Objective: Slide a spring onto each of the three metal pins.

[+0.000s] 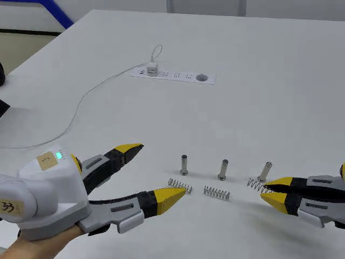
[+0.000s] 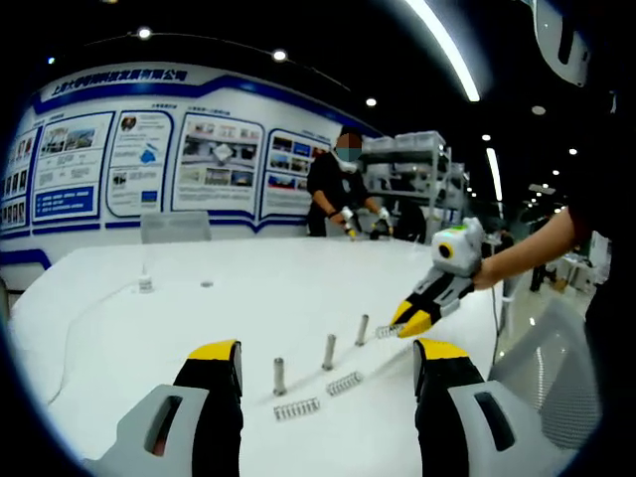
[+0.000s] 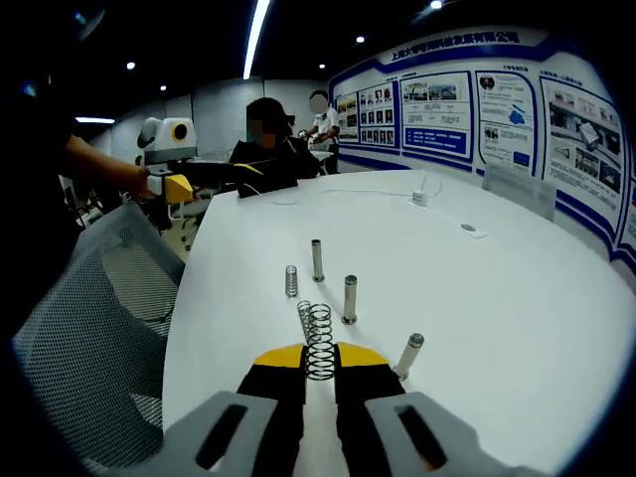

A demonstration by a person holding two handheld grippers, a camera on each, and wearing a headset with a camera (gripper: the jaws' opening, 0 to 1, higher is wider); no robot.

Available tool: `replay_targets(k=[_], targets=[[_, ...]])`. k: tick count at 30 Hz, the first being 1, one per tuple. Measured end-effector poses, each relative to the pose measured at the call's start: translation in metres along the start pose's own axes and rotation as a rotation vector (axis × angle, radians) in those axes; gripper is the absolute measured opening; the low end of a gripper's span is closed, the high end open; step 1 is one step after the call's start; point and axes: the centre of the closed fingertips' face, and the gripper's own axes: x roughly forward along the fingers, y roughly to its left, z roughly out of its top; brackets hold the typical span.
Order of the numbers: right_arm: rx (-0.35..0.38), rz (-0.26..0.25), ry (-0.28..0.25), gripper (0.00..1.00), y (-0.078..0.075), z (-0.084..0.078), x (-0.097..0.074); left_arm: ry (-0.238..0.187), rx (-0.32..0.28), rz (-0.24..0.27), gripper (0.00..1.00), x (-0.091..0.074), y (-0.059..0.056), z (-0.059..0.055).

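The right gripper (image 3: 319, 360) has its jaws nearly closed, pinching one end of a spring (image 3: 318, 338) between the yellow tips, with the coil pointing forward along the jaws. In the head view that gripper (image 1: 265, 192) comes in from the lower right. The spring it holds (image 1: 255, 184) sits just beside the foot of the nearest pin (image 1: 265, 171), which looks to lean a little (whether the coil touches the table I cannot tell). The left gripper (image 1: 153, 172) gapes wide and holds nothing. Its lower tip sits just beside a second spring (image 1: 179, 185), which lies flat in front of the left pin (image 1: 184, 164). A third spring (image 1: 216, 192) lies flat in front of the middle pin (image 1: 223, 169). All three pins stand in a row on the white table (image 1: 269, 81), none with a spring on it. Further back lies a power strip (image 1: 178, 76) with a white plug (image 1: 152, 68) in it.
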Motion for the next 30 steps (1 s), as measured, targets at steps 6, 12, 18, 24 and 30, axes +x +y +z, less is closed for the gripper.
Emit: replay_targets(k=[6, 12, 18, 24, 30], targets=[[-0.055, 0.049, -0.017, 0.11, 0.018, 0.032, -0.004, 0.039, 0.058, -0.073, 0.68, 0.016, -0.014, 0.001], [-0.12, 0.112, -0.003, 0.11, 0.036, 0.051, -0.005, 0.053, 0.102, -0.175, 0.49, 0.027, -0.034, 0.003], [-0.172, 0.169, 0.014, 0.11, 0.055, 0.056, -0.003, 0.047, 0.11, -0.244, 0.48, 0.038, -0.051, 0.007], [-0.214, 0.219, 0.033, 0.11, 0.068, 0.057, -0.005, 0.094, 0.188, -0.301, 0.46, 0.045, -0.067, -0.002], [-0.231, 0.252, 0.026, 0.11, 0.075, 0.061, -0.008, 0.115, 0.204, -0.372, 0.31, 0.043, -0.082, -0.005]])
